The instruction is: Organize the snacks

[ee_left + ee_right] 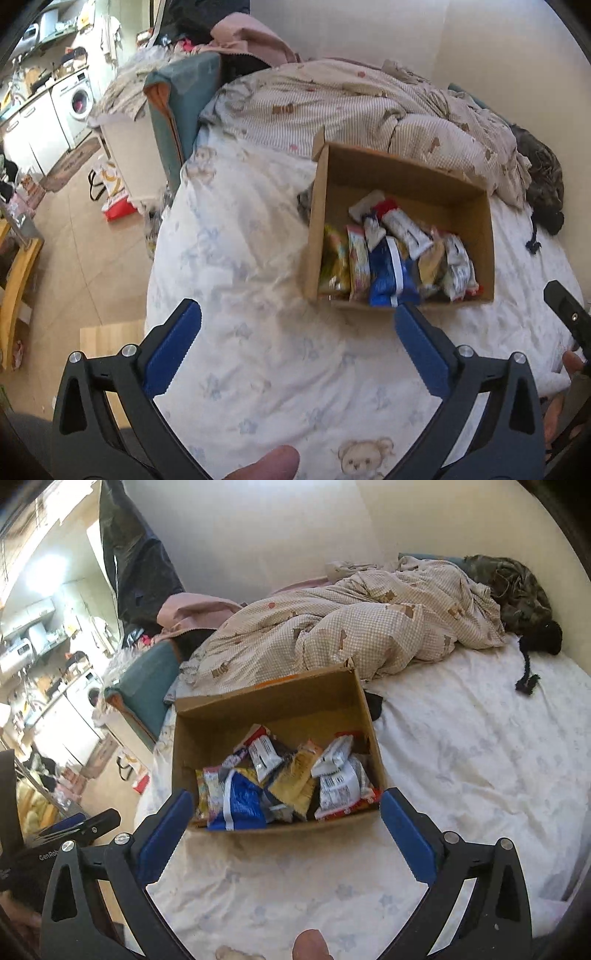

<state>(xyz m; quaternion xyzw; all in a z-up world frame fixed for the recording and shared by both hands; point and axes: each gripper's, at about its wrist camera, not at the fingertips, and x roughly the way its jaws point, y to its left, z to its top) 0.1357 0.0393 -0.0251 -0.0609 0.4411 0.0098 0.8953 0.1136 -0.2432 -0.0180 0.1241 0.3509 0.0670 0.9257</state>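
The snack packets (280,779) sit crowded at the near end of the cardboard box (266,705) on the bed (461,760); tidying them well probably means lifting one from above without tipping the box. The right gripper (282,830) hovers spread at the box's 6 o'clock edge, empty; the left gripper (297,339) hangs spread and empty toward 7 o'clock.

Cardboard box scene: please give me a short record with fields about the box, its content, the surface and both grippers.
container: cardboard box, open top
content: snack packets, piled toward the near wall
blue packet, at the near wall
surface: bed sheet, white with a faint print
behind box: checked duvet, bunched
left gripper: open, holds nothing
right gripper: open, holds nothing
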